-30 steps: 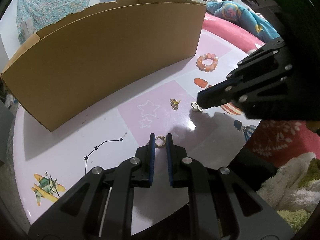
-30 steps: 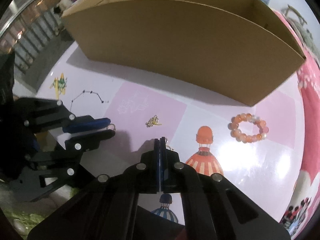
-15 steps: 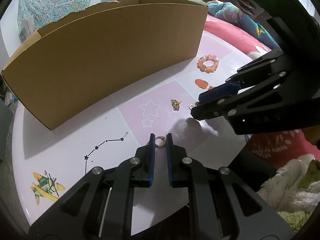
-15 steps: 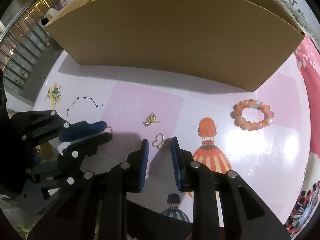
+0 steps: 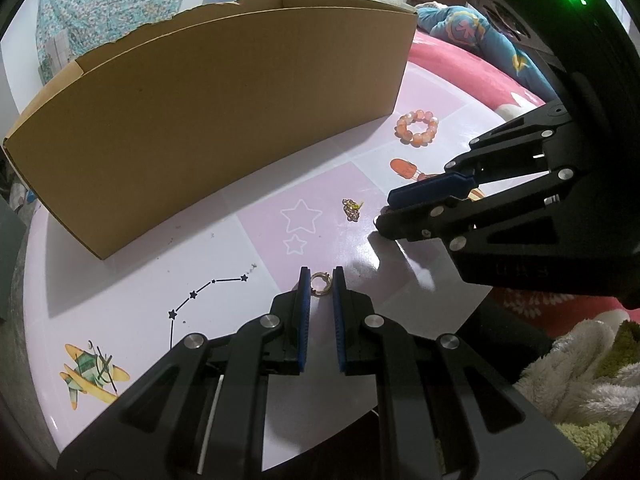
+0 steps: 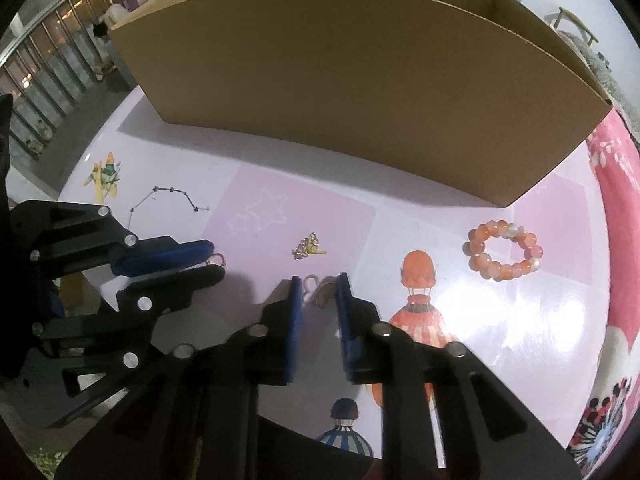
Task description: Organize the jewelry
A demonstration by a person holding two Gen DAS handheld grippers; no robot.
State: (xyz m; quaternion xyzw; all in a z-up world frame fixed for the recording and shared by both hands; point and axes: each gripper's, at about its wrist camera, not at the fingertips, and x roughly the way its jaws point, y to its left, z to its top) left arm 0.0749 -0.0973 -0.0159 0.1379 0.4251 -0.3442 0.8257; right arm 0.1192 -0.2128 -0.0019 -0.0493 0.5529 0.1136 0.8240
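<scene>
- The surface (image 5: 120,312) was a glossy white-and-pink sheet printed with stars, an aeroplane and balloons, with a long cardboard box (image 5: 224,120) standing along its far side and a pink bed cover (image 5: 472,68) beyond.
- The left tongs (image 5: 320,280) pointed down at the surface, blue pads nearly together, pinching a small gold ring (image 5: 321,282) at their tips; the ring faced the left camera, its opening showing as a circle.
- The right tongs (image 6: 319,290) had just been narrowing and stood slightly spread, with a small heart-shaped gold ring (image 6: 316,288) lying flat on the surface between the tips; whether the pads touched it could not be told.
- A little gold charm (image 6: 308,246) lay just beyond the right tongs, its long axis running up to the right in that view.
- A bracelet of orange beads (image 6: 502,250) lay flat near the box's right end, well apart from both tongs.
</scene>
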